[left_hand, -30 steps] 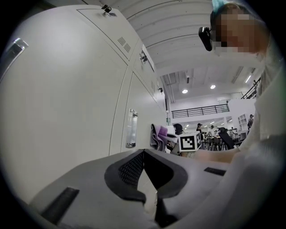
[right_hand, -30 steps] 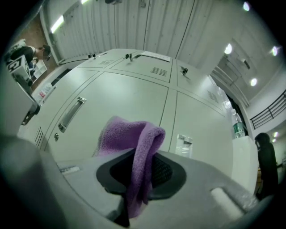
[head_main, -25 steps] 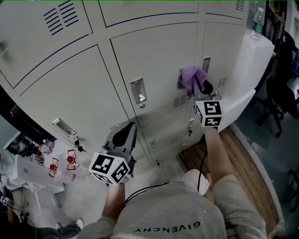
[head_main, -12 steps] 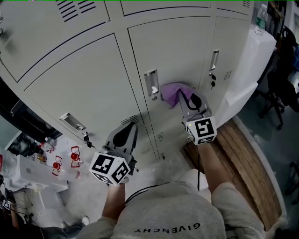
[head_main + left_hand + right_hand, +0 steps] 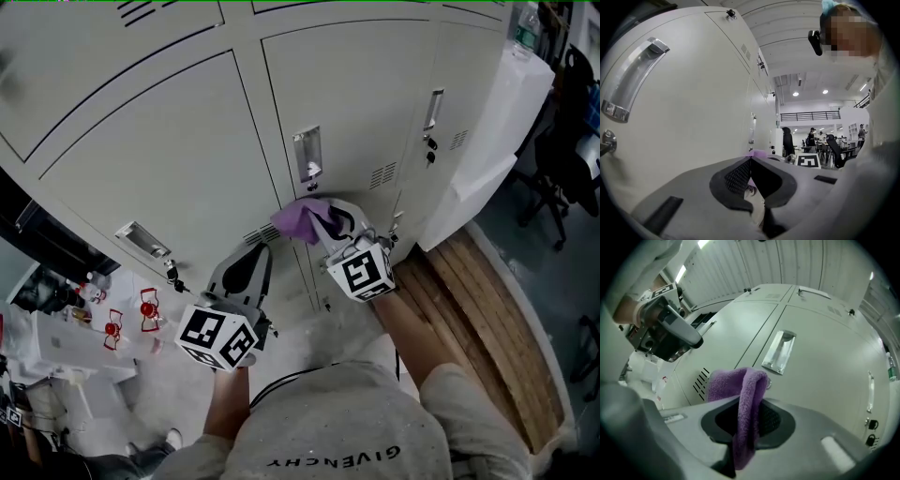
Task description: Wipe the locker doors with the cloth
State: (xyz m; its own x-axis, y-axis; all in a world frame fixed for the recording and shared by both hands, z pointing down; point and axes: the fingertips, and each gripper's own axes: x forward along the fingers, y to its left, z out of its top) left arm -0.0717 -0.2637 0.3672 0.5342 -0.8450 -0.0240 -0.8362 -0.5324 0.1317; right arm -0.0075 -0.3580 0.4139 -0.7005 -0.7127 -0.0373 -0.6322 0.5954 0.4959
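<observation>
A purple cloth point(image 5: 302, 219) point(image 5: 743, 401) is pinched in my right gripper point(image 5: 330, 225) point(image 5: 746, 413), which is shut on it. The cloth presses against a pale grey locker door point(image 5: 352, 103) point(image 5: 820, 366), just below that door's metal handle recess point(image 5: 307, 155) point(image 5: 779, 351) and beside the vent slits point(image 5: 700, 382). My left gripper point(image 5: 246, 272) point(image 5: 751, 180) hangs lower left, shut with nothing in it, its tips close to the neighbouring locker door point(image 5: 159, 159) point(image 5: 689, 112). A chrome handle point(image 5: 633, 77) is at upper left in the left gripper view.
Wooden boards point(image 5: 487, 319) cover the floor at right. A white shelf with small red-trimmed items point(image 5: 112, 328) stands at lower left. A bottle point(image 5: 527, 23) sits on a white cabinet at top right, with dark office chairs point(image 5: 572, 122) beyond it.
My right gripper has swept the cloth down and to the left across the locker door, from beside the right handle to below the middle handle. The left gripper has barely moved.
</observation>
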